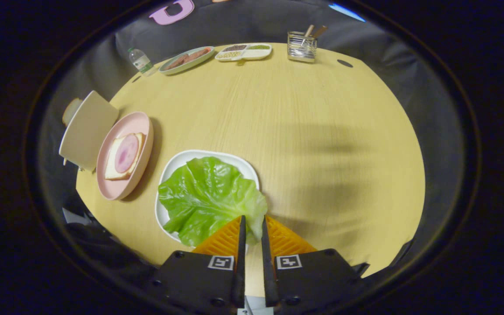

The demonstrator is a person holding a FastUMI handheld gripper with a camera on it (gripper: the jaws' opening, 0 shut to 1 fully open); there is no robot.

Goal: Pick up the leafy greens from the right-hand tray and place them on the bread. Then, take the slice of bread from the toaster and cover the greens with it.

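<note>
A big green lettuce leaf [208, 192] lies on a white tray [177, 164] near the table's front edge. My gripper [252, 225] is at the leaf's near right edge. Its fingers stand almost together, and a fold of the leaf is pinched between them. To the left of the tray is a pink plate [140, 124] holding a slice of bread [112, 168] topped with a round of ham [126, 153]. Beyond the plate stands a cream toaster [88, 129] with a slice of bread [70, 111] poking out of its far side.
At the far edge of the wooden table [300, 131] are a water bottle [140, 61], an oval plate of food [186, 59], a divided white dish [243, 51] and a wire holder with utensils [301, 46]. The table's edge drops off close behind the toaster.
</note>
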